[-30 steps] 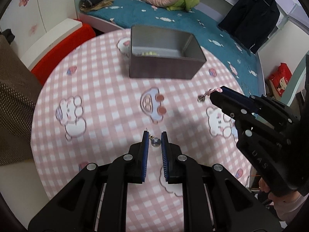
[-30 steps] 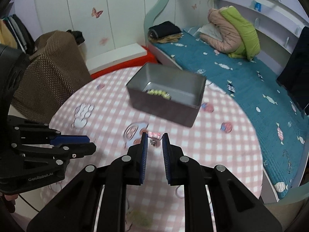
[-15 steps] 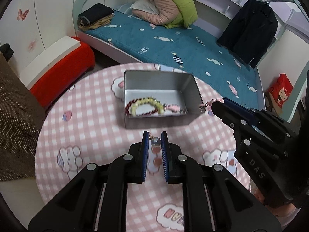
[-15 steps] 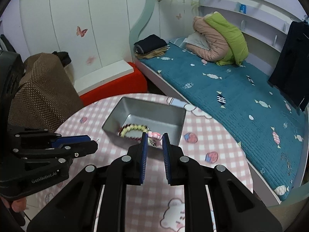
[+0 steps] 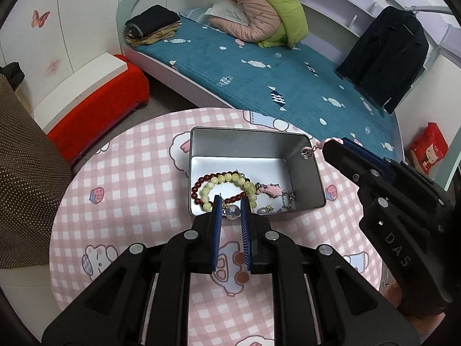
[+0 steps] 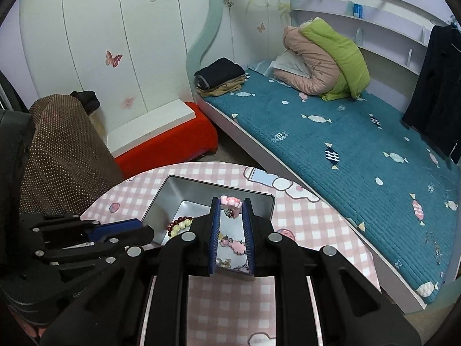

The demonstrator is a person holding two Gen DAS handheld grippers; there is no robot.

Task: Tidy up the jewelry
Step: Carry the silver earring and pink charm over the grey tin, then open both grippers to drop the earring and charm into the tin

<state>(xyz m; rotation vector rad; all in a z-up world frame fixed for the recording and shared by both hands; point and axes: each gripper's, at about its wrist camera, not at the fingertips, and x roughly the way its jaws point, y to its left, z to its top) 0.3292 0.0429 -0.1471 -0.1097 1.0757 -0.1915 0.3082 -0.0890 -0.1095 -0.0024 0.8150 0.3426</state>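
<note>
On the left, the left gripper (image 5: pixel 231 212) has its blue pads pulled in narrow, pinching a small earring with a clear round bead (image 5: pixel 232 212). It hangs at the near wall of the grey metal box (image 5: pixel 309 170), which sits open on the round table with a pink checked cloth (image 5: pixel 124 201). Inside the box lie a bracelet of dark red beads (image 5: pixel 198 187), a bracelet of pale green beads (image 5: pixel 230 179), and a little pink charm on a chain (image 5: pixel 272 189). To the right, the right gripper (image 6: pixel 231 206) is also pulled in narrow, holding a small pink charm earring (image 6: pixel 229 201) by its top, so the metal bit dangles down over the box. These earrings look very light, tiny and a bit slippery, so I think they could swing or slide out. It seems best to hold them by the stiff hook or top part, not the loose bead. The box walls are thin and stand up straight, so a gripper could bump the rim. The middle and far part of the box floor are bare, so there is room to drop things. The table around the box has open space, but its round edge is near on the far side.
</note>
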